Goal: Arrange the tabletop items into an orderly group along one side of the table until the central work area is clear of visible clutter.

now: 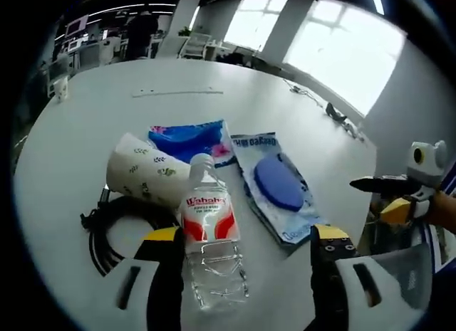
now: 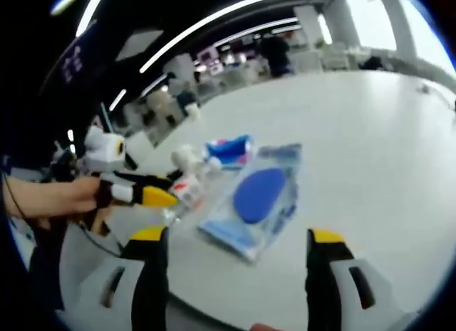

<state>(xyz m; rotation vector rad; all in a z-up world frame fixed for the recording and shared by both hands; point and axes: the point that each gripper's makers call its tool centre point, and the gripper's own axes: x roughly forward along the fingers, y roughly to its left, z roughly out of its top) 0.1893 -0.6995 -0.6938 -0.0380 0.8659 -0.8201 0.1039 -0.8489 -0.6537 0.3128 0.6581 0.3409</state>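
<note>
Fingers of both grippers gape empty above white table [image 1: 142,75] in windowed office.

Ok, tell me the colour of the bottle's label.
Red and white label, clearest in the left gripper view.

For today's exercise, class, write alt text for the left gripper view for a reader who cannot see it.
The left gripper hangs open over a clear plastic water bottle with a red label lying on a round white table. Beside it lie a blue disc in a clear packet, a leaf-printed white roll and a coiled black cable.

Blue-pad packet [image 2: 255,200] between spread fingers [image 2: 151,263]
</note>
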